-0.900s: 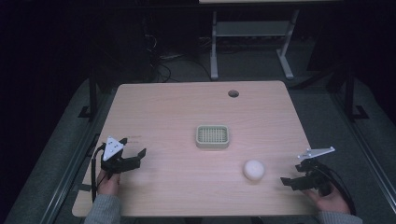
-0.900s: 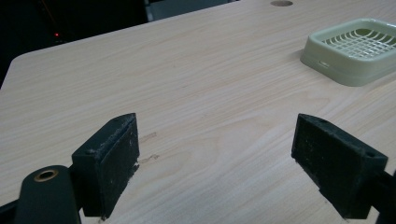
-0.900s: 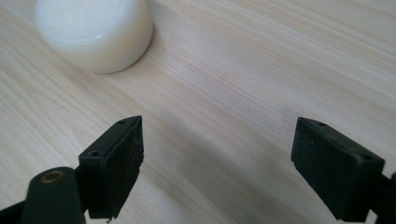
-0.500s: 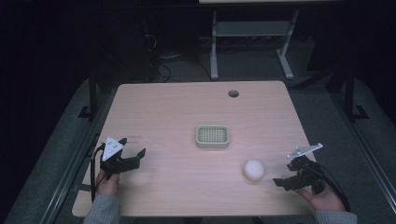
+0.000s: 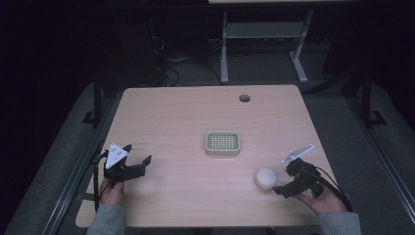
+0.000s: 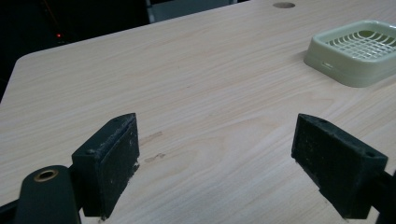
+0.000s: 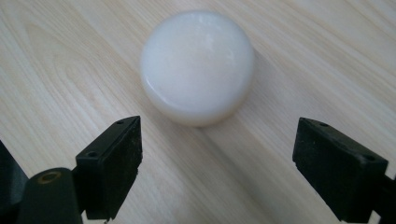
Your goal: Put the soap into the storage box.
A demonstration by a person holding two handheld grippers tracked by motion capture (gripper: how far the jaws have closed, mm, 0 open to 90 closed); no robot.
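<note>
In the lower right of the high view, the right claw (image 5: 280,188) sat low over the wooden table (image 5: 186,122), held in a hand (image 5: 318,199) that came in from the bottom edge, with its jaws spread wide and pointed toward the white round soap (image 5: 266,178) just beside it. In the right gripper view that soap (image 7: 198,66) lay flat on the table in the upper middle of the frame, just ahead of the two black pads (image 7: 114,164), which stood apart on either side without touching it. The left claw (image 5: 139,165) was in the lower left of the high view, well apart from the soap, its jaws also spread and holding nothing; its own view showed bare wood between the pads (image 6: 109,161). A pale green soap dish (image 5: 222,143) with a slotted top stood near the table's centre, above and left of the soap and apart from it. A round hole (image 5: 244,98) showed near the table's far edge.
</note>
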